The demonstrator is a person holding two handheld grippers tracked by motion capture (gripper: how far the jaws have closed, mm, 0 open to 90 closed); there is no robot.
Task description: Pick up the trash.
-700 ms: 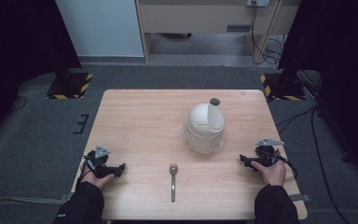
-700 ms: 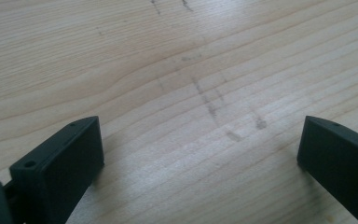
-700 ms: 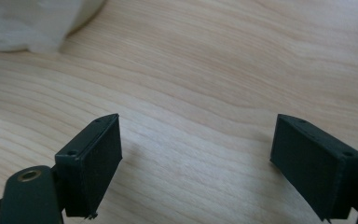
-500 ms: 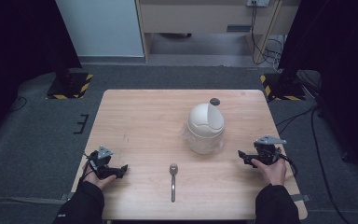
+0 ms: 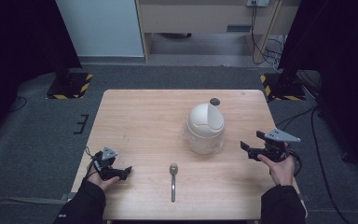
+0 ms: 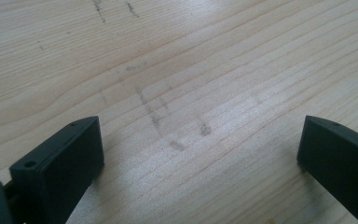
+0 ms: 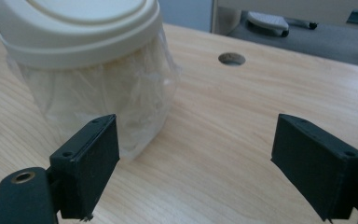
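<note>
no readable text anywhere you look.

you have no words, brands or numbers to read on the small white bin point(image 5: 205, 126), on its clear liner bag point(image 7: 121, 107), on the fork point(image 5: 173, 179) or on the wooden table point(image 5: 140, 116). the only sign-like marks are the yellow and black hazard stripes point(image 5: 87, 79) on the floor stand base at the left and the matching stripes point(image 5: 266, 84) on the base at the right; they carry no lettering. the grey smudges point(image 6: 177, 135) you see on the wood in the left gripper view are scuffs, not writing.
</note>
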